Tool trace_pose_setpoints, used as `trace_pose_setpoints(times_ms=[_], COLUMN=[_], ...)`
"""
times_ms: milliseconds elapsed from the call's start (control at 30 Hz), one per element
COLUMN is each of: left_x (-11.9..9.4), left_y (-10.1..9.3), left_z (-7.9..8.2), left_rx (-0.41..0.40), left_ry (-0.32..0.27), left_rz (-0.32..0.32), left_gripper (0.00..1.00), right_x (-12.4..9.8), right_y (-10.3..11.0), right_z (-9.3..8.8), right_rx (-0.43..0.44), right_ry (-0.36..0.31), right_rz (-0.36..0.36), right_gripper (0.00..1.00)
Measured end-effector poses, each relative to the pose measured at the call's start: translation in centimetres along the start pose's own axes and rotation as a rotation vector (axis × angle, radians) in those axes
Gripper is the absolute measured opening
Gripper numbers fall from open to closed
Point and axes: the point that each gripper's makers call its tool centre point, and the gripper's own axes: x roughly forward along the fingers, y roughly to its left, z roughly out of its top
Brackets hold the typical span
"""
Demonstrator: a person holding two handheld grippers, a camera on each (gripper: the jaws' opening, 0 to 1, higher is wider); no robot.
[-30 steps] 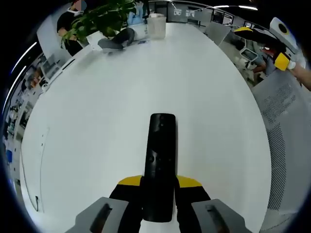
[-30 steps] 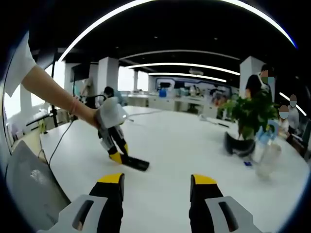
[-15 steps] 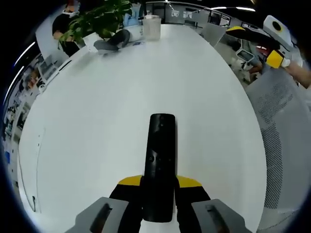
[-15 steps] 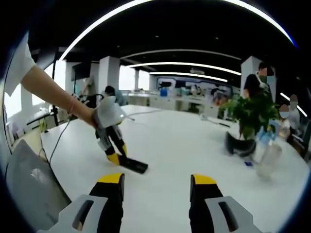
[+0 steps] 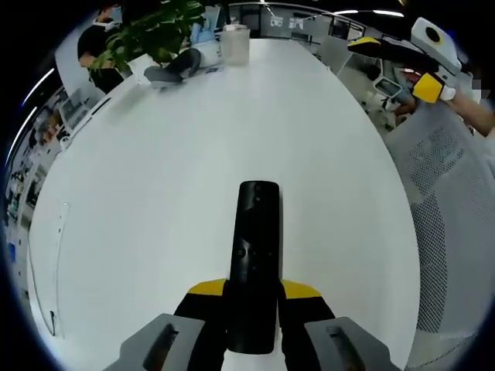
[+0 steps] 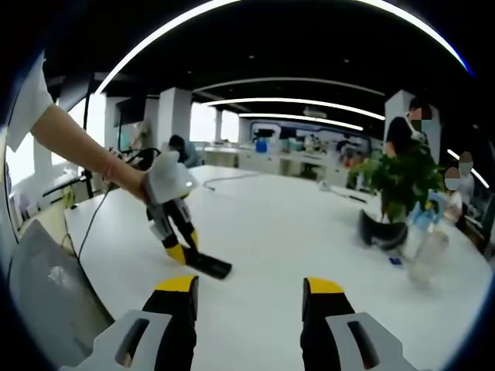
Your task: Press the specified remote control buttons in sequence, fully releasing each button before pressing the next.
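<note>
Left gripper [image 5: 251, 305] pinches the remote [image 5: 254, 259] flat on the white table [image 5: 193, 154]; right gripper [image 6: 250, 290], jaws spread, hangs well apart from it, so no button looks pressed yet.

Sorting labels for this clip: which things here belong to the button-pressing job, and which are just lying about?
Job: remote control, clamped by the left gripper; right gripper, open, held off.

Lying about: potted plant, clear plastic container, white table.
</note>
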Motion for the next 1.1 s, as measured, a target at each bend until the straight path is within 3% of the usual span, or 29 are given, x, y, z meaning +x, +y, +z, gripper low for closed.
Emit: trace_pose_setpoints(times_ms=[1100], left_x=[-0.3], left_y=[-2.8], left_z=[-0.5], left_rx=[0.034], left_ry=[0.005], left_rz=[-0.009], left_gripper=[0.24], right_x=[0.1], right_y=[0.0], right_z=[-0.2], right_rx=[-0.011], right_ry=[0.014], right_rz=[0.002], right_gripper=[0.51])
